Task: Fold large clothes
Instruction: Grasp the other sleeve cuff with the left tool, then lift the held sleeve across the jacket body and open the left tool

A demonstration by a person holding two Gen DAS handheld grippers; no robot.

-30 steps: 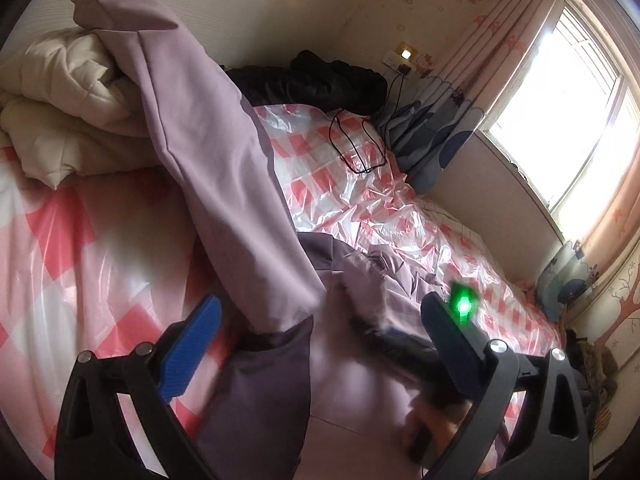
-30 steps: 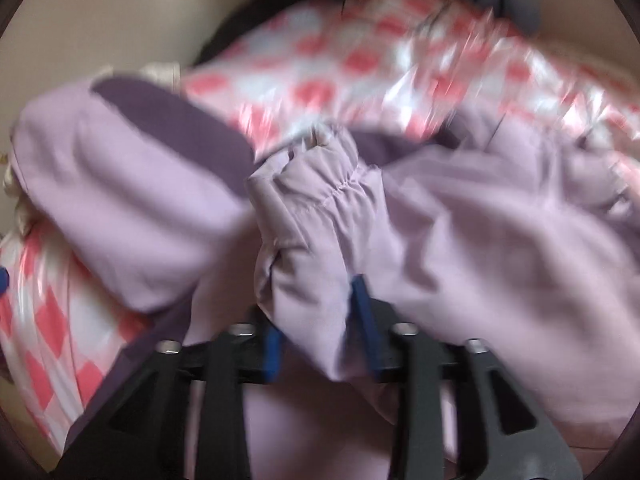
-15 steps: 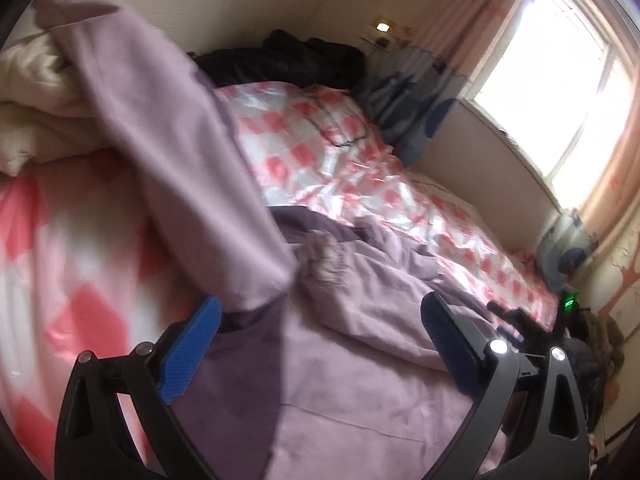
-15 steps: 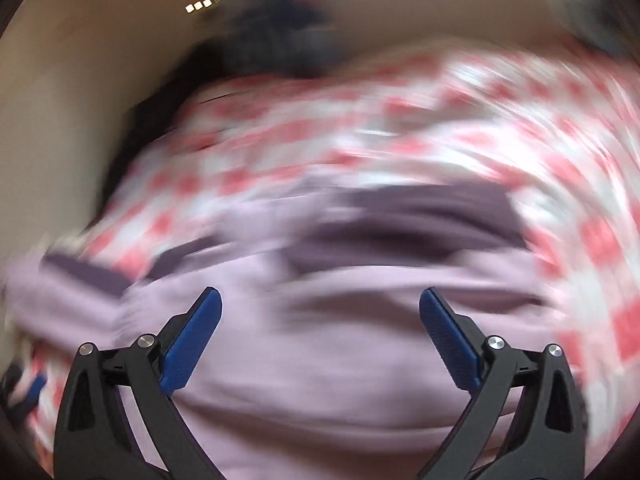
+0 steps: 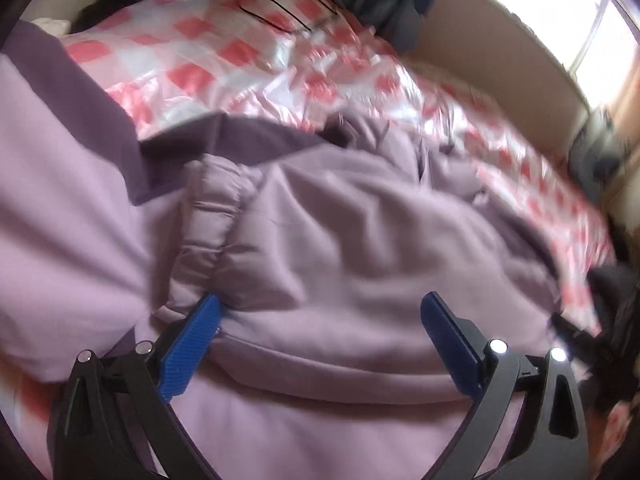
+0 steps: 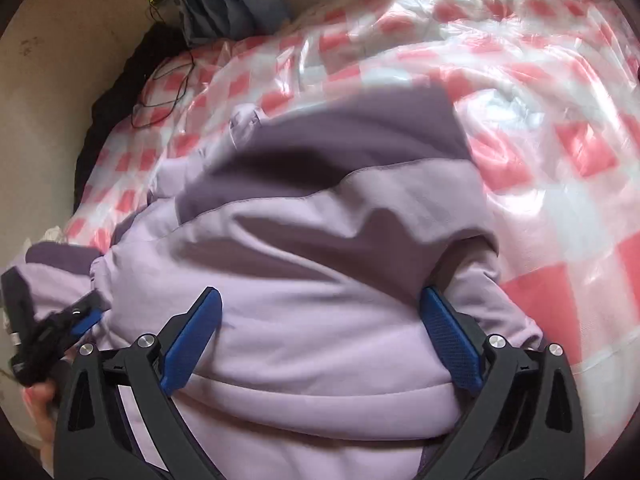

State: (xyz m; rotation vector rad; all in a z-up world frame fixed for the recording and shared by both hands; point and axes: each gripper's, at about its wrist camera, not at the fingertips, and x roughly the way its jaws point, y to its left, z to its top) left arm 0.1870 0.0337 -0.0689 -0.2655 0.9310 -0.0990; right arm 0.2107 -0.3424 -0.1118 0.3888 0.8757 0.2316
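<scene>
Currently both grippers, left gripper (image 5: 320,316) and right gripper (image 6: 320,312), hover jaws spread wide, gripping nothing, over the lilac jacket (image 6: 320,248) on the checked bedcover (image 6: 520,80).

Our bed (image 6: 560,184) in glossy pink-checked cover, lilac jacket (image 6: 320,264) under our right claw (image 6: 318,334), perhaps a black cable (image 6: 168,92) far beyond

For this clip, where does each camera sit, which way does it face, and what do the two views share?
Left wrist: on the left gripper, angled down at the lilac jacket; its elastic cuff lies by the left finger.
Right wrist: on the right gripper, angled down at the jacket; a hand shows at lower left.
Shared: jacket, pink checked plastic sheet, black cable.
</scene>
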